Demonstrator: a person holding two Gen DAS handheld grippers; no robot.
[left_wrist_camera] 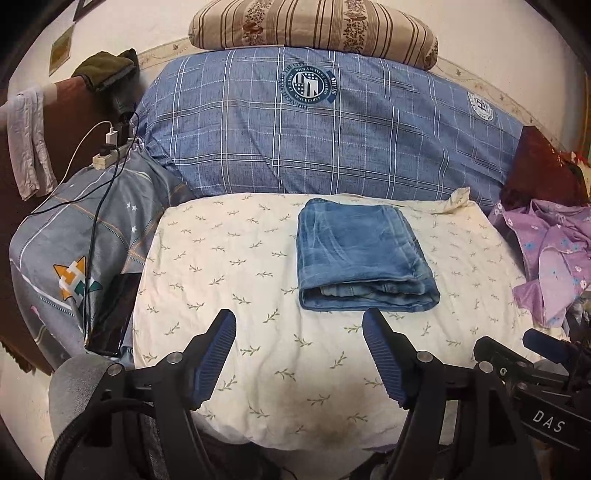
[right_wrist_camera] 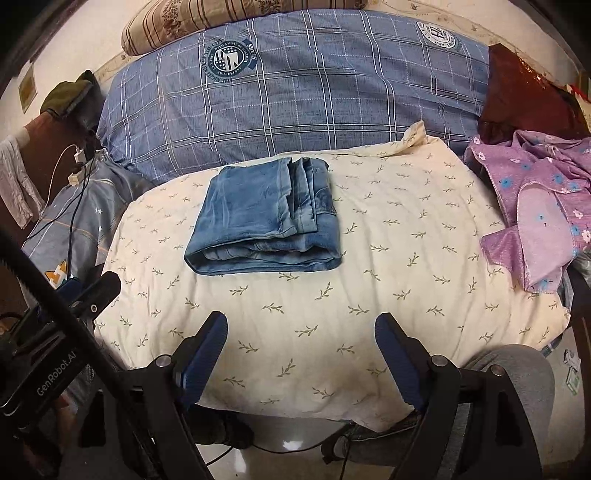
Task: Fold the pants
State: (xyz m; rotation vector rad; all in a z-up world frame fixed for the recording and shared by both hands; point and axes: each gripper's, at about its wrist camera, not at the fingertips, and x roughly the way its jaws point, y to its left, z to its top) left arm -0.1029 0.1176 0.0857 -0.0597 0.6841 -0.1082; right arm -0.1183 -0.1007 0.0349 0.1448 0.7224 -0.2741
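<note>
The jeans (left_wrist_camera: 364, 254) lie folded into a thick rectangle on the cream sheet (left_wrist_camera: 229, 280), their rolled fold edge facing the cameras and the stacked layers showing along their right side in the right wrist view (right_wrist_camera: 266, 218). Both tongs hang short of the jeans, touching nothing. The left tongs (left_wrist_camera: 299, 328) are spread wide with nothing between their blue pads, just nearer than the jeans' fold edge. The right tongs (right_wrist_camera: 301, 328) are likewise released and bare, a little farther back from the jeans, over the sheet (right_wrist_camera: 406, 295).

Behind the jeans a blue plaid duvet (left_wrist_camera: 332, 140) is bunched up, with a striped pillow (left_wrist_camera: 314, 26) on top of it. Right of the jeans, off the sheet's edge, lies a crumpled purple shirt (right_wrist_camera: 535, 206). Left of the jeans, beyond the sheet, a power strip (left_wrist_camera: 107, 157) with plugged chargers rests on a grey quilt (left_wrist_camera: 92, 229).
</note>
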